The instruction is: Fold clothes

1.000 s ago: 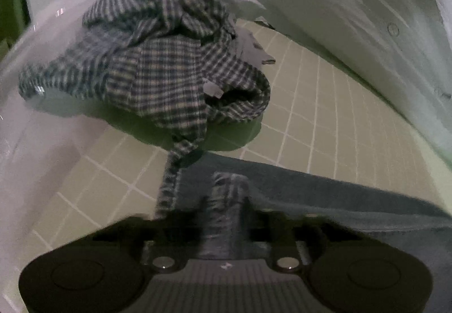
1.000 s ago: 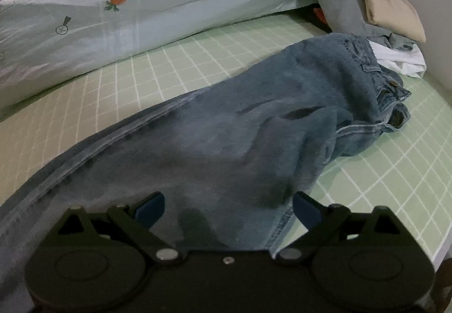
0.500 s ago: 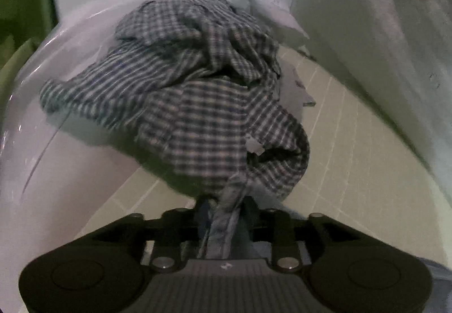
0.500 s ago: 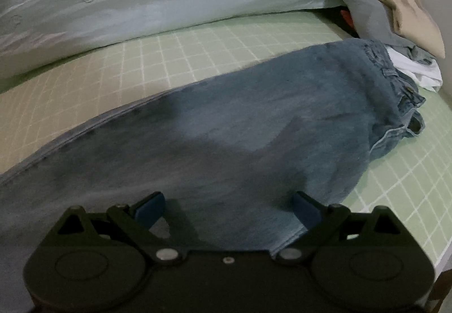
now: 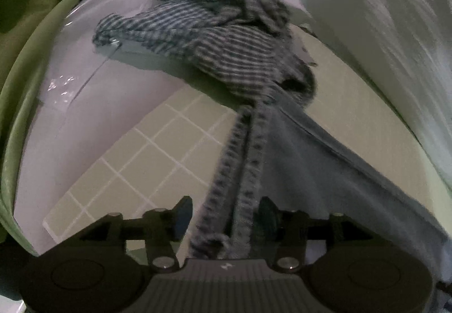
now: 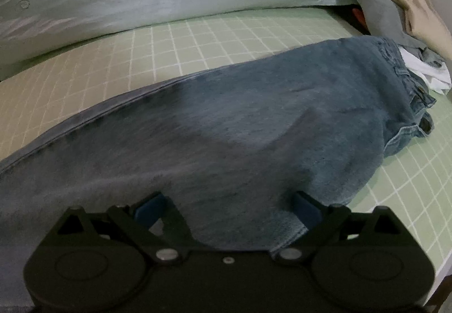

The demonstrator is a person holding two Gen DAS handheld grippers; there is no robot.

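Since 0.5 s ago left gripper (image 5: pixel 223 217) has parted its 2 fingers, hem loose between | right gripper (image 6: pixel 228 205) spread wide over jeans (image 6: pixel 254 126) | jeans flat on checked bed sheet (image 6: pixel 197 41), checked shirt (image 5: pixel 226 41) beyond hem

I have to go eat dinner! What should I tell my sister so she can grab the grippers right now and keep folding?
Left gripper: jaws a little apart around the jeans' hem; whether it grips is unclear.
Right gripper: open wide, low over the jeans, holding nothing.
Things: the jeans lie stretched out along the green checked sheet, waistband at the far end. A crumpled checked shirt sits just past the hem. More clothes are piled beyond the waistband.
Done: jeans laid out roughly flat.
Left: fold the jeans, then the shirt and the pile.
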